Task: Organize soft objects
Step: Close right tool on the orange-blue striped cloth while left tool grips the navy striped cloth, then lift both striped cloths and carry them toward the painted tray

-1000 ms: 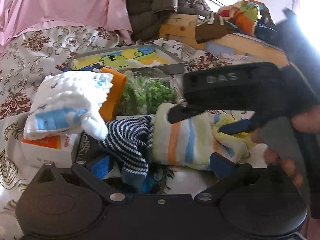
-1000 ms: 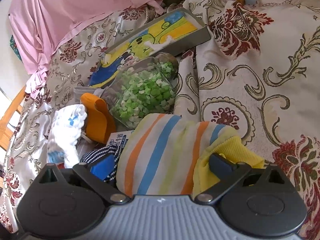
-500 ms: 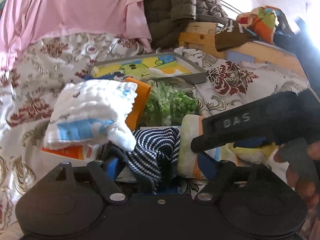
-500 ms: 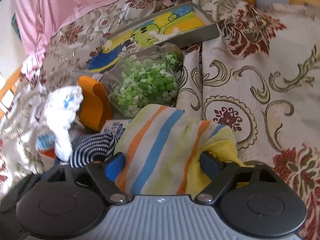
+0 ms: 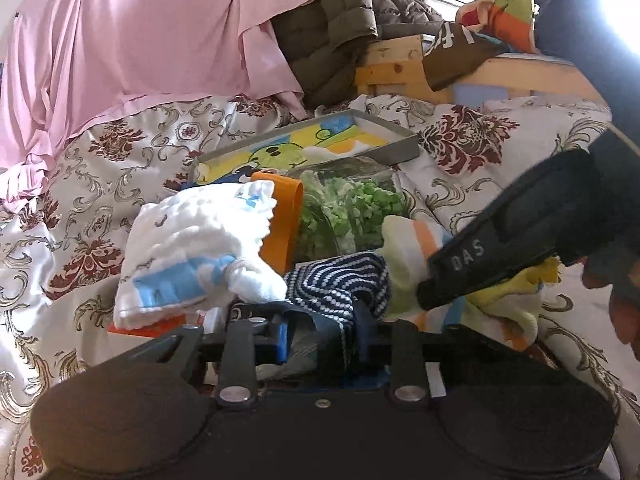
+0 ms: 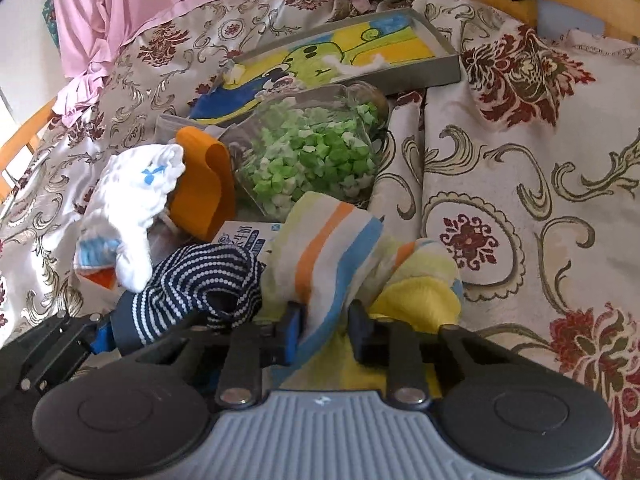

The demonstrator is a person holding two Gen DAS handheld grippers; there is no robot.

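Nearest the cameras, both claws are closing on cloth. The left claw [image 5: 320, 338] has narrowed around the navy-and-white striped knit sock [image 5: 340, 284], whose dark cuff sits pinched between its jaws. The right claw [image 6: 324, 326] has drawn almost together on the pastel sock with orange, blue and yellow stripes [image 6: 332, 248], a fold of it squeezed between the pads. Both socks lie side by side on the bed's floral satin bedspread [image 6: 520, 200].

I judge this the grasping step: each sock is being secured before lifting. The next move calls for raising both clear without dragging neighbours, then carrying them to wherever the soft things are gathered.

Just beyond lie a white quilted cloth with blue patches [image 5: 196, 248] over a white and orange box, and an orange plastic piece [image 6: 208, 188]. Behind those rests a clear jar of green paper stars [image 6: 316, 152], then a grey tray with a cartoon picture [image 6: 440, 74], crowding the lift path.
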